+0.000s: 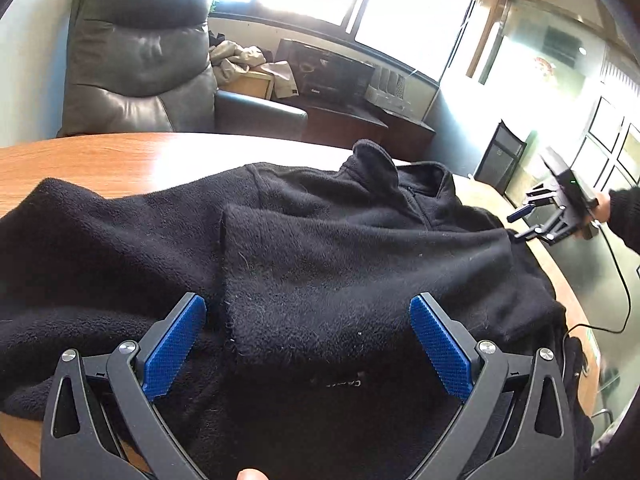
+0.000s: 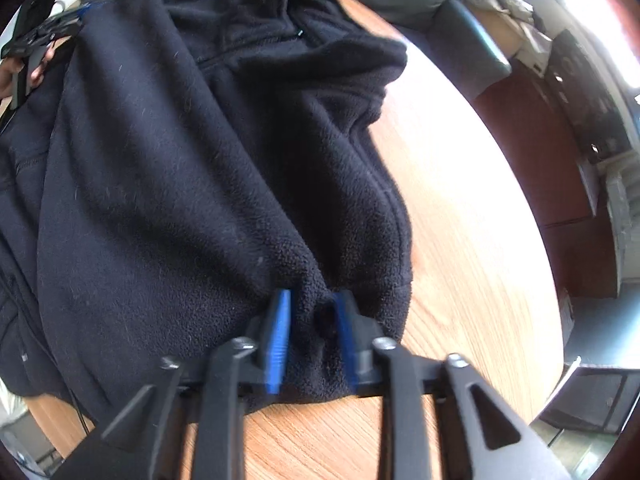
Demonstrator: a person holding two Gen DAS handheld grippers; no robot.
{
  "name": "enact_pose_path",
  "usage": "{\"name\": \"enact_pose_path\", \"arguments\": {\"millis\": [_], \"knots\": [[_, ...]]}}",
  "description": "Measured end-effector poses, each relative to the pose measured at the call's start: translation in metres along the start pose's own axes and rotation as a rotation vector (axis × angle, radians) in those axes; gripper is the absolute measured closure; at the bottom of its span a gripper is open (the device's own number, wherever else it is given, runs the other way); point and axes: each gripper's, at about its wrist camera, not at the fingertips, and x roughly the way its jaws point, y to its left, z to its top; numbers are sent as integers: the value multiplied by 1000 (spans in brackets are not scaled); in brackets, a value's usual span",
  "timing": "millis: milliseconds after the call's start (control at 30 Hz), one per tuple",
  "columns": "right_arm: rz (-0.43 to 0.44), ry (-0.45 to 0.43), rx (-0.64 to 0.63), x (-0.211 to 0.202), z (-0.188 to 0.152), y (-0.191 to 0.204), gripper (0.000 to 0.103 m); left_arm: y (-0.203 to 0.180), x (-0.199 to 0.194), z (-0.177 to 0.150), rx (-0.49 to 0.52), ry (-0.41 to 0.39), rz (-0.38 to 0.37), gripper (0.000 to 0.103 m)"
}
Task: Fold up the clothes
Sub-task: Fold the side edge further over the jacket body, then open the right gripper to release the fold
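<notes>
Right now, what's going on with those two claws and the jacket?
Left tool open above black fleece jacket. Right tool part open, fleece fold between pads. Nothing in the way.

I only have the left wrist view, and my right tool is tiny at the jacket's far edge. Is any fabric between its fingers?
Observer: Yes. In the right wrist view a bunched fold of the black fleece jacket sits between the fingers of the right tool.
Operator: Is it clamped on that fold?
Observer: It looks not. The jaws stand apart, and a dark gap shows between the fleece and one pad.
Operator: Which part of the jacket is it?
Observer: It looks like a sleeve end, with its hem lying on the wooden table just beside the tool.
</notes>
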Motion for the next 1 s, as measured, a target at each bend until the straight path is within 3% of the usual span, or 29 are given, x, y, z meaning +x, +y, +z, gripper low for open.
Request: {"name": "enact_pose_path", "arguments": {"millis": [100,167,233,300,367,467,567,633,667,767,900,1000], "knots": [[55,-144,49,-39,-1,22,33,-6,-17,16,4,-53,-21,0],[98,-226,73,-56,-12,49,29,-18,-24,27,27,-96,-58,0],[116,-275,102,-63,-37,78,29,-34,-13,37,44,-82,-127,0],[121,-237,156,-34,-29,120,30,-49,6,41,63,-41,-198,0],[140,-146,209,-4,-41,147,34,-60,33,32,100,65,-219,0],[78,-143,229,0,-64,166,34,-67,63,-2,195,229,-156,1],[-1,-155,312,-3,-81,164,36,-69,57,-5,216,212,-160,0],[-58,-185,306,0,-81,163,26,-66,56,-6,202,214,-167,0],[-76,-201,313,1,-78,158,13,-65,55,-7,211,215,-160,0],[-82,-247,349,9,-58,128,7,-57,52,-5,194,203,-72,0],[-83,-308,230,18,-10,100,4,-31,45,1,130,173,53,0],[-74,-334,193,28,24,83,4,-17,45,8,99,163,84,0]]}}
